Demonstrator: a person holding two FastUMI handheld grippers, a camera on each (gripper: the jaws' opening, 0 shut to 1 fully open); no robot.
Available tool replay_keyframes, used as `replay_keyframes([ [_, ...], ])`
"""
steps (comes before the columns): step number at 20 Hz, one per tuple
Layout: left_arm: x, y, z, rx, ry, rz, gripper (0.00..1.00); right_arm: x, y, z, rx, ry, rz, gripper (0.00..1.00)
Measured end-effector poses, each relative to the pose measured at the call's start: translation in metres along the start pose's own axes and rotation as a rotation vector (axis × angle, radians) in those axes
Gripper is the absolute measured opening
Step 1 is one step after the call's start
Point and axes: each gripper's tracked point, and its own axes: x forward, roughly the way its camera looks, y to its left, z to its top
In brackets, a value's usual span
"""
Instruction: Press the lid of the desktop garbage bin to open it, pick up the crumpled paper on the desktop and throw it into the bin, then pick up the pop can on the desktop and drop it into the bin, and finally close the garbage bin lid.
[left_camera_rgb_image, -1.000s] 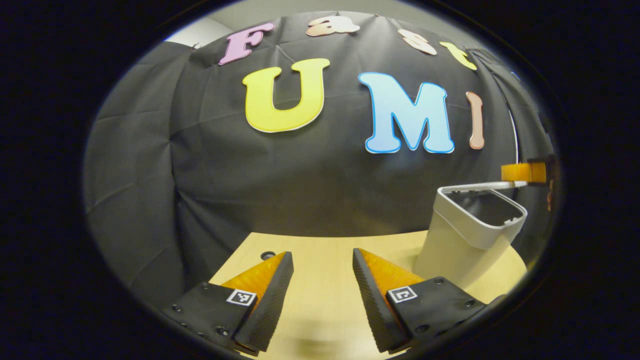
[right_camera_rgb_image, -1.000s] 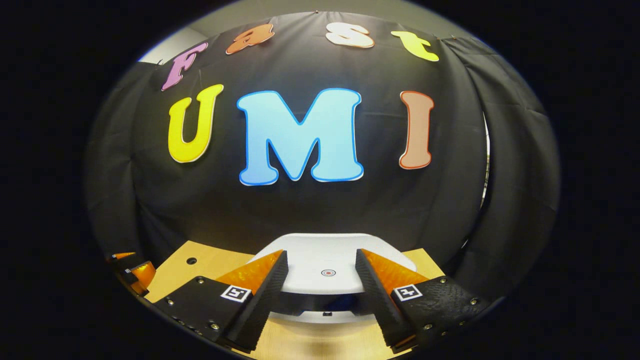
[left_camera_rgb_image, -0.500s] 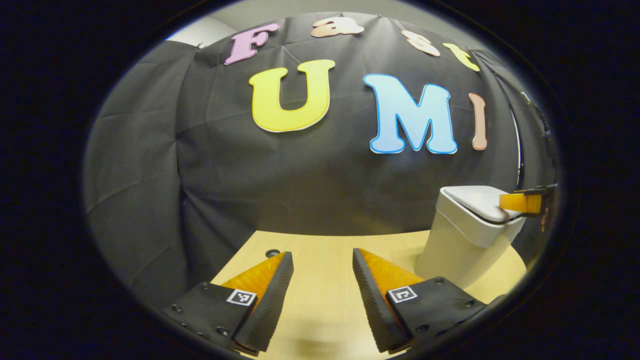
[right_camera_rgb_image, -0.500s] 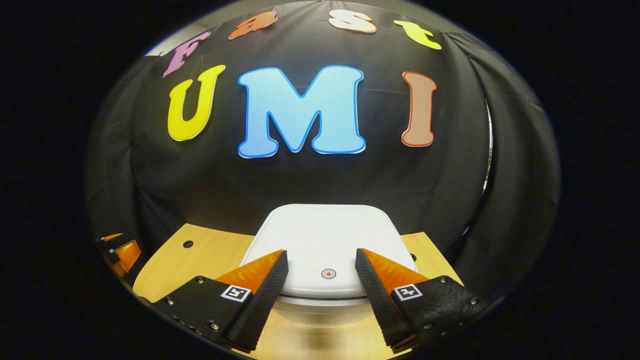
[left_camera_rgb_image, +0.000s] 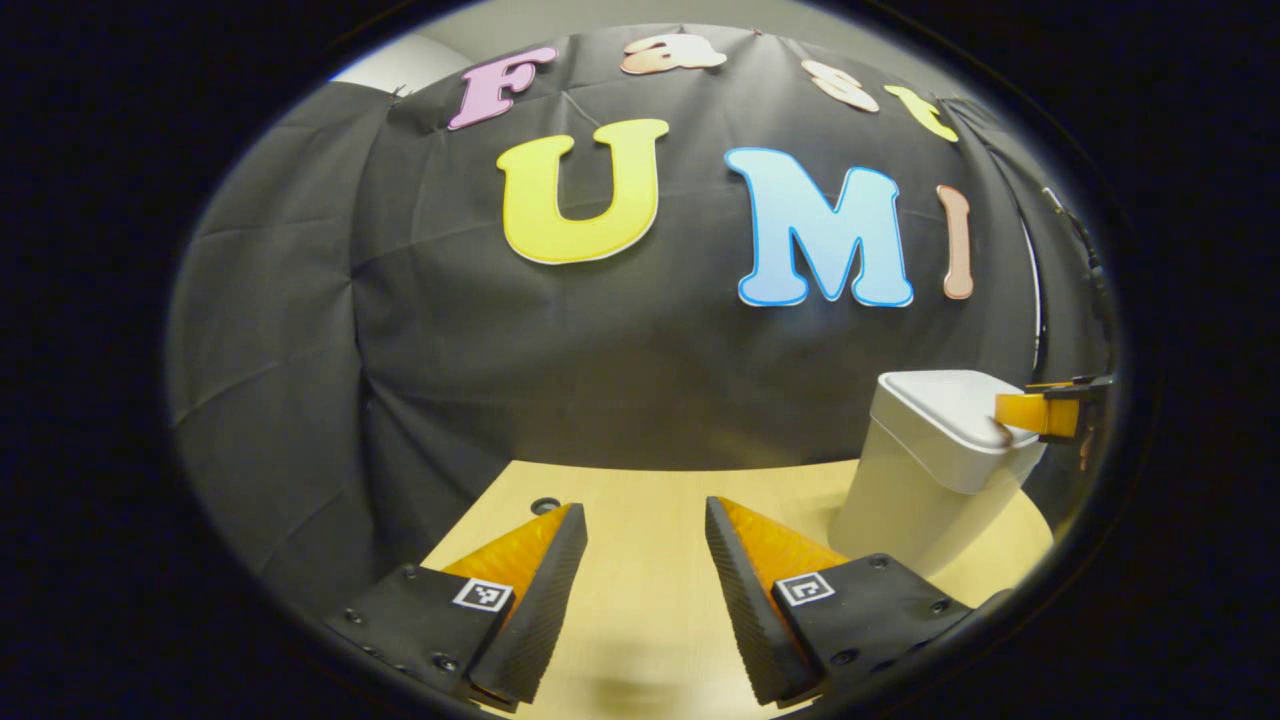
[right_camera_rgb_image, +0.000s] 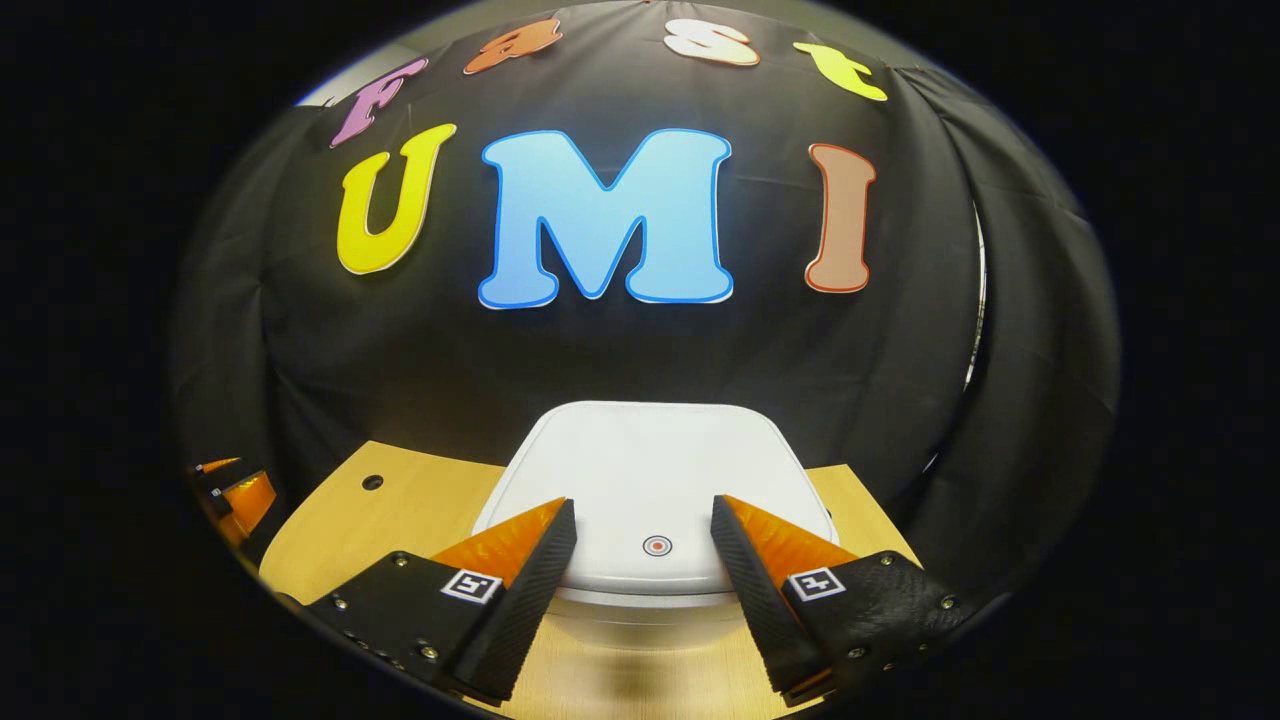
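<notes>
Desktop garbage bin (right_camera_rgb_image: 650, 610): pale, rounded-square, standing upright on the wooden bench (left_camera_rgb_image: 640, 500) near its far right corner, close to the black cloth wall (left_camera_rgb_image: 600, 380).
Lid (right_camera_rgb_image: 655, 480): down flat on the bin, a small red ring mark (right_camera_rgb_image: 656, 545) near its front edge.
Right tool (right_camera_rgb_image: 643, 530): fingers spread, empty, tips over the lid's front edge, either side of the ring mark; contact cannot be told.
Left tool (left_camera_rgb_image: 645, 535): fingers spread, empty, over bare bench, well apart from the bin.
Round hole (left_camera_rgb_image: 545, 505): in the bench near its far left edge.
</notes>
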Motion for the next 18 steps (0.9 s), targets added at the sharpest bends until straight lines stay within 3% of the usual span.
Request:
replay_keyframes([
  [18, 0.0, -0.005, -0.007, -0.006, 0.011, -0.006, 0.83, -0.011, 0.004, -0.009, 0.011, -0.128, -0.026, 0.89],
])
